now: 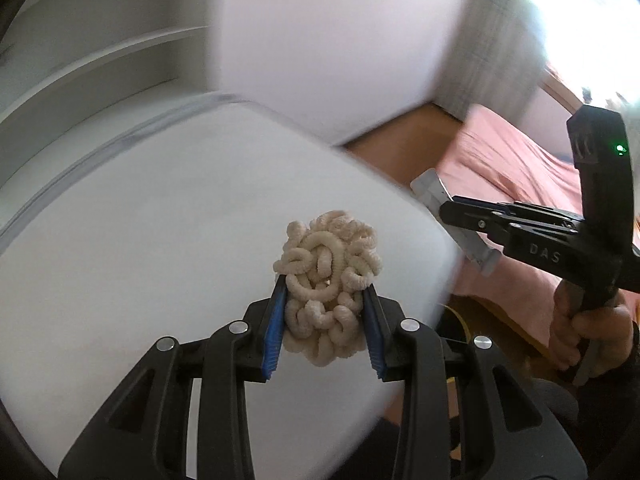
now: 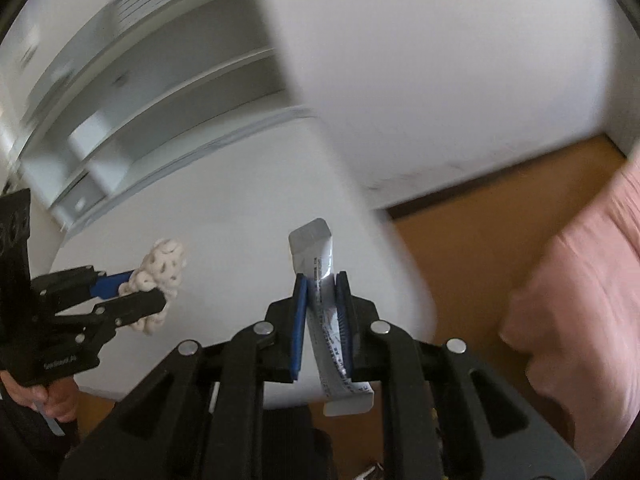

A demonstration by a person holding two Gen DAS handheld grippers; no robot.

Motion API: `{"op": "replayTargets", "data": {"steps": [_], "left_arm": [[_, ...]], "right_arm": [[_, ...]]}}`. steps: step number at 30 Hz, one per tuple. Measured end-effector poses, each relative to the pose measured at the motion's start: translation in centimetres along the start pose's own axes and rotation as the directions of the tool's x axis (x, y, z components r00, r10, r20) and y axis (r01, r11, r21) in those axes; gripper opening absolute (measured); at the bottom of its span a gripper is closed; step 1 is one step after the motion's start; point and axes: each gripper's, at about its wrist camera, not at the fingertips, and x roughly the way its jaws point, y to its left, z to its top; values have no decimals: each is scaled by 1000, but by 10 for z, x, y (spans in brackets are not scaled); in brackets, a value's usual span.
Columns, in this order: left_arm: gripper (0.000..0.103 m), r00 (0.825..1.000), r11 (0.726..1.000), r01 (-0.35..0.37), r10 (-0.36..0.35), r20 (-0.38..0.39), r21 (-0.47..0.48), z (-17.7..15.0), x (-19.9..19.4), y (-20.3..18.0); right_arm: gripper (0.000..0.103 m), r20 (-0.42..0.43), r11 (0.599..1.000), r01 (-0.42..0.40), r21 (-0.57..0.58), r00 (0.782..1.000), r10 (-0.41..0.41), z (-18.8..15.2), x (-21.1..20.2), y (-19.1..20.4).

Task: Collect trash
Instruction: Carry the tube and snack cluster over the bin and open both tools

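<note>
While angled downward, both claws [image 1: 325,300] [image 2: 322,292] loaded.

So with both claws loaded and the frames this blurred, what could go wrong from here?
1. The right claw pinches the thin packet with both ends sticking out; it might slide free mid-swing.
2. The left claw grips the loose cord bundle at its lower half; loops could snag or unravel.

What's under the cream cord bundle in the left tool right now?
Only bare white tabletop shows beneath the cord bundle, which the left tool holds. The patch directly under the bundle is covered from view.
</note>
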Motion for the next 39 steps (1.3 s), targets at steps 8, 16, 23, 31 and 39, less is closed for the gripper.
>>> {"op": "replayTargets", "data": {"steps": [8,16,23,31,39], "left_arm": [[34,976,960,205,-186,-113,190,10,79,-130],[34,940,915,293,-223,-259,278,-18,153,-203],[34,912,903,307,-189,-365,299,-44,215,-236],[34,887,899,326,-183,-425,294,-56,242,-248],[49,885,891,339,-194,-423,301,-55,248,-261]], "right_arm": [[15,-26,937,185,297,982,-185,-77,-47,-143],[15,-174,837,274,474,961,-216,-152,-38,-228],[15,-334,782,344,519,924,-185,-200,-7,-265],[15,-344,762,347,547,923,-174,-212,-11,-281],[17,-337,747,337,573,928,-159,-212,-14,-286]]}}
